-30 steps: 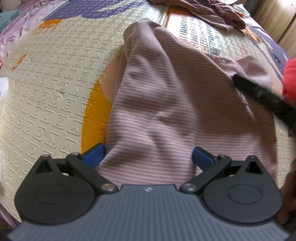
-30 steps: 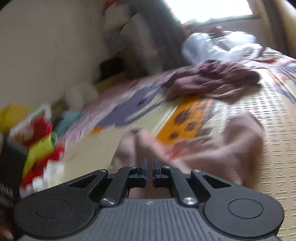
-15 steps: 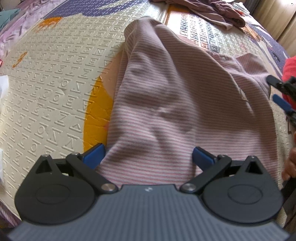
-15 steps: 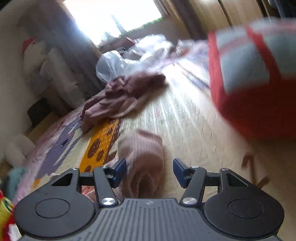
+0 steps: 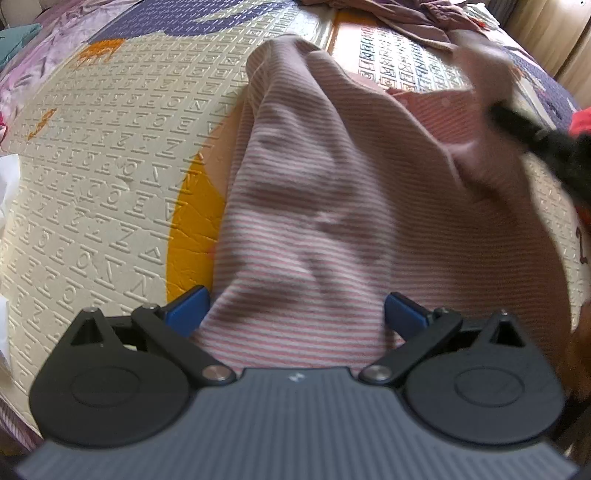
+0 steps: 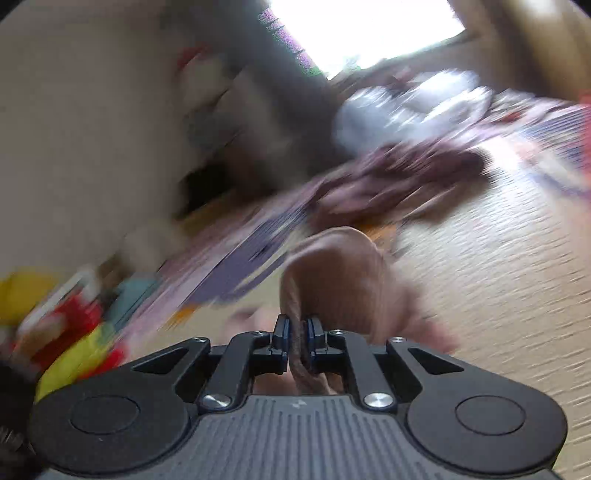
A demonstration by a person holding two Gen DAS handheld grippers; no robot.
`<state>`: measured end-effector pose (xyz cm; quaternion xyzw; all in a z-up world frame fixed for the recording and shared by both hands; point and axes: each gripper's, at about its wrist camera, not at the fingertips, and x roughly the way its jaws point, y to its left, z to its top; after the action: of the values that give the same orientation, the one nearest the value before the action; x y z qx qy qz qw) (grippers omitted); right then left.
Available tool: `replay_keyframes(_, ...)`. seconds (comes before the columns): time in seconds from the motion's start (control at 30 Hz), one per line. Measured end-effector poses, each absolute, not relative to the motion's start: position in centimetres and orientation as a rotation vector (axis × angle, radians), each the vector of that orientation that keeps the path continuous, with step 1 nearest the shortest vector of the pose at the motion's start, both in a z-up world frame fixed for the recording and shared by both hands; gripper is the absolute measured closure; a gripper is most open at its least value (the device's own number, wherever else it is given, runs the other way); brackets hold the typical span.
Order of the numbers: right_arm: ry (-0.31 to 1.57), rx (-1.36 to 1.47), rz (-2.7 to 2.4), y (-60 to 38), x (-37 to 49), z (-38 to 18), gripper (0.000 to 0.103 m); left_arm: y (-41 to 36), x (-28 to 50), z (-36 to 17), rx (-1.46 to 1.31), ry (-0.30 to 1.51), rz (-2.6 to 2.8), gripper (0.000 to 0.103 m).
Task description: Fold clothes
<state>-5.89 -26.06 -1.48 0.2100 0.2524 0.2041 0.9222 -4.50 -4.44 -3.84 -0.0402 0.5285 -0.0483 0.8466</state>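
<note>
A pink-and-white striped garment [image 5: 332, 206] lies spread on the embossed cream play mat [image 5: 110, 166]. My left gripper [image 5: 295, 310] is open, its blue pads wide apart on either side of the garment's near end, pointing steeply down at it. In the right wrist view my right gripper [image 6: 297, 334] has its jaws closing, and the pads pinch a fold of the same garment [image 6: 332, 273], which rises in a hump ahead of them. The left wrist view shows that right gripper [image 5: 535, 136] as a dark blur lifting the garment's right corner.
A heap of dark maroon clothes [image 5: 417, 18] lies at the mat's far end, also visible as maroon clothes [image 6: 399, 181]. Something red [image 5: 580, 118] sits at the right edge. Colourful toys [image 6: 66, 332] and a white bag [image 6: 413, 107] lie beyond the mat.
My right gripper opened over the garment's right corner, then closed on it and swung it up and leftward. The left gripper has stayed where it was, still open.
</note>
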Motion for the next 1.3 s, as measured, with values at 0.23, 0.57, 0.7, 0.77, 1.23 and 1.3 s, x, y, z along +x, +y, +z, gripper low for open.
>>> replay_keyframes(0.23,0.717,0.59,0.482,-25.5,-4.2,-4.7,0.092,-4.5,-4.5,-3.8,-0.087,1.111,-0.097,0.0)
replay_keyframes(0.57,0.764,0.6,0.453,-25.0,-4.0,-4.8,0.092,-5.1,-4.9,-3.9,-0.07,1.09,-0.074,0.0)
replay_keyframes(0.7,0.807,0.672,0.464,-25.9,-3.7,-5.0,0.092,-5.3,-5.0,-4.0,-0.064,1.075,-0.062,0.0)
replay_keyframes(0.77,0.818,0.738,0.466,-26.7,-3.6,-5.5,0.092,-5.2,-4.9,-4.0,-0.069,1.075,-0.061,0.0)
replay_keyframes(1.23,0.838,0.87,0.469,-28.0,-3.4,-6.2,0.089,-4.9,-5.0,-4.1,-0.122,1.046,-0.031,0.0)
replay_keyframes(1.3,0.841,0.871,0.472,-28.0,-3.4,-6.1,0.089,-4.9,-4.9,-4.1,-0.121,1.05,-0.033,0.0)
